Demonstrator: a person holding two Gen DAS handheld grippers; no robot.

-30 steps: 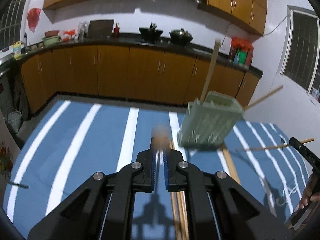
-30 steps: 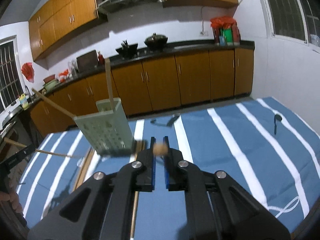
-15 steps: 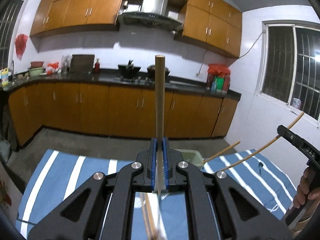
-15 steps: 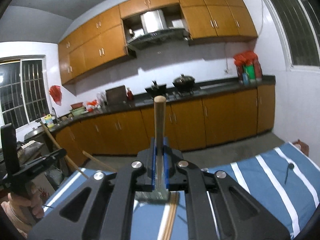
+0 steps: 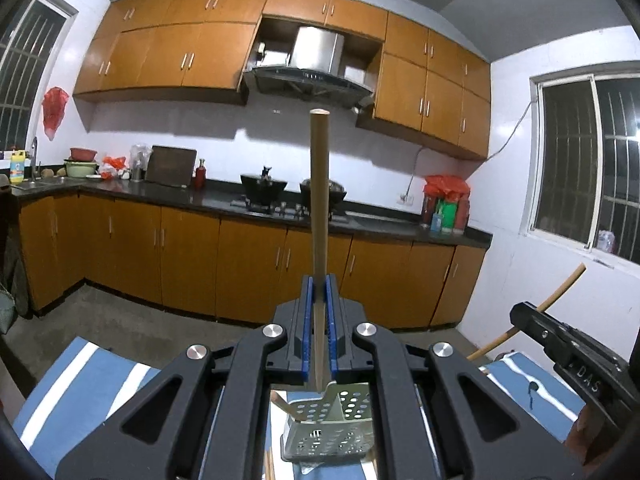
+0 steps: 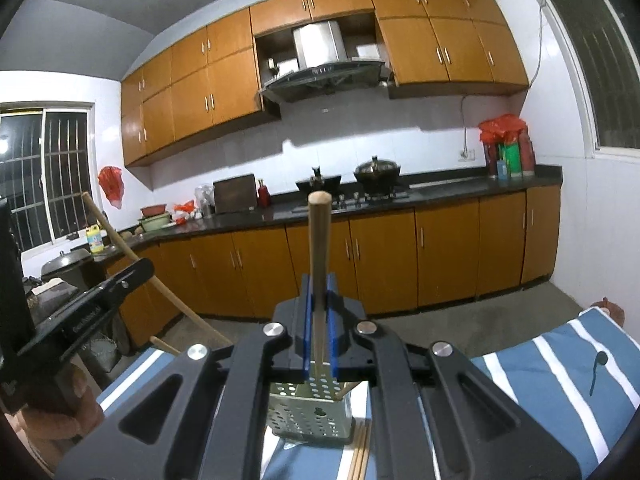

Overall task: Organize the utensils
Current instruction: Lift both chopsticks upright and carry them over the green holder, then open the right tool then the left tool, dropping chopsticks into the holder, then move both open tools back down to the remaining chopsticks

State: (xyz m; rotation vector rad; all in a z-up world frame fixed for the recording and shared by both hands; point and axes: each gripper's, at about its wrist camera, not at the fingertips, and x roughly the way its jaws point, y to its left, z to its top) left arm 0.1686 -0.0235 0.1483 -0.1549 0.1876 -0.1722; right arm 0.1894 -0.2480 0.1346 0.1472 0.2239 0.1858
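Now each gripper clamps one chopstick. The left gripper [image 5: 319,316] has its fingers [image 5: 307,328] clenched on a chopstick [image 5: 319,200] that stands nearly upright, most of its length rising above the fingers and its thin tip poking out just below them. The right gripper [image 6: 319,316] grips its own chopstick [image 6: 319,248] the same way, fingers [image 6: 306,328] pressed tight on the lower part of the shaft.

Below and just beyond both sets of fingers sits the green perforated holder [image 5: 328,428], also seen under the right fingers [image 6: 310,412], on a blue striped cloth [image 6: 560,364] over the worktop. A stick or two already lean inside it. More chopsticks [image 6: 360,456] lie flat on the cloth just in front of the holder.

Holding each stick low and upright, tip down, looks meant to let it drop straight into the holder's open top. Each tip seems to hang above the rim, not yet inside; the likely next step is lowering and releasing. With both grippers crowding one small holder, the sticks or fingers could knock each other or tip it.
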